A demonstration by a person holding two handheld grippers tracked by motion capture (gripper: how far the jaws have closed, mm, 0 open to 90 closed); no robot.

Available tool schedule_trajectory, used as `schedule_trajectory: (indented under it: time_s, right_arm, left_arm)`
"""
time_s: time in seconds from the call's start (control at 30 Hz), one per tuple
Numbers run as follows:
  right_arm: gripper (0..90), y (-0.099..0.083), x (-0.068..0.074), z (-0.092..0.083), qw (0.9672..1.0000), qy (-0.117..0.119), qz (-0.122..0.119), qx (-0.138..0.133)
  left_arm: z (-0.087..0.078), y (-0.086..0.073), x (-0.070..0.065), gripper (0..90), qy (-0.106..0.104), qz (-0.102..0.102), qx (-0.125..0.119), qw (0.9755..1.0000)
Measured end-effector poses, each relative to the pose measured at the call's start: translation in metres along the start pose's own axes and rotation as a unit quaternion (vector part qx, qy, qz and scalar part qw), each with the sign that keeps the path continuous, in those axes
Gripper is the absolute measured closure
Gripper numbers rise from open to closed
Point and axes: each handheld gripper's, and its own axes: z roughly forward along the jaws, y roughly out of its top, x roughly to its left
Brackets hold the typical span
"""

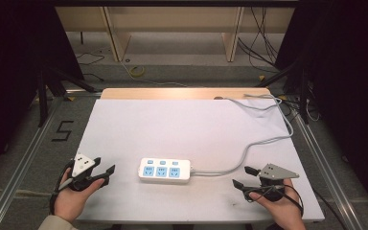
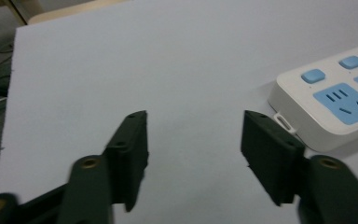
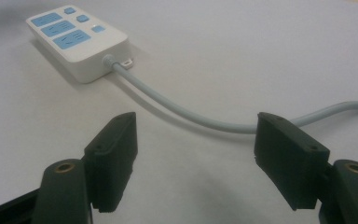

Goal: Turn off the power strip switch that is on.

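Note:
A white power strip (image 1: pixel 165 170) with blue sockets and blue switches lies flat near the front middle of the white table (image 1: pixel 182 129). Its grey cable (image 1: pixel 249 148) curves away to the right and back. My left gripper (image 1: pixel 103 168) rests at the front left, open and empty, its jaws pointing right toward the strip's end (image 2: pixel 326 105). My right gripper (image 1: pixel 244 177) sits at the front right, open with nothing between its jaws, pointing left. In the right gripper view the power strip (image 3: pixel 77 39) lies ahead at upper left and the cable (image 3: pixel 182 109) runs past the jaws.
Metal rails run along both sides of the table, with a floor mark "5" (image 1: pixel 63 130) at the left. Loose cables (image 1: pixel 268 103) trail off the far right corner. Wooden furniture legs (image 1: pixel 117 33) stand on the floor beyond.

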Motion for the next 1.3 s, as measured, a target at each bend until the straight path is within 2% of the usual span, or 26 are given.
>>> schedule_trajectory:
  time_s: [0.1, 0.23, 0.43, 0.63, 1.03, 1.3]
  right_arm:
    - [31.0, 0.000, 0.000, 0.000, 1.0000, 0.001, -0.001, 0.000]
    - [31.1, 0.000, 0.000, 0.001, 1.0000, 0.002, -0.002, 0.002]
    - [31.1, 0.000, 0.000, 0.001, 1.0000, 0.002, -0.004, 0.004]
    - [31.1, 0.000, 0.000, 0.001, 1.0000, 0.002, -0.006, 0.005]
    - [31.0, 0.000, 0.001, 0.002, 1.0000, 0.004, -0.004, 0.007]
    - [31.0, 0.000, 0.001, 0.002, 0.9999, 0.005, -0.005, 0.008]
  left_arm:
    - [-0.003, 0.001, 0.001, 70.8, 0.019, 0.010, 0.002, 0.9998]
    - [-0.007, 0.001, 0.000, 88.5, 0.026, 0.008, -0.003, 0.9996]
    - [-0.008, 0.005, -0.005, 89.5, 0.010, 0.010, -0.002, 0.9999]
    - [-0.009, 0.009, -0.010, 89.5, 0.004, 0.006, -0.006, 1.0000]
    - [-0.009, 0.013, -0.011, 89.5, 0.003, -0.007, -0.007, 0.9999]
    - [-0.009, 0.016, -0.012, 89.6, 0.007, -0.004, -0.004, 1.0000]
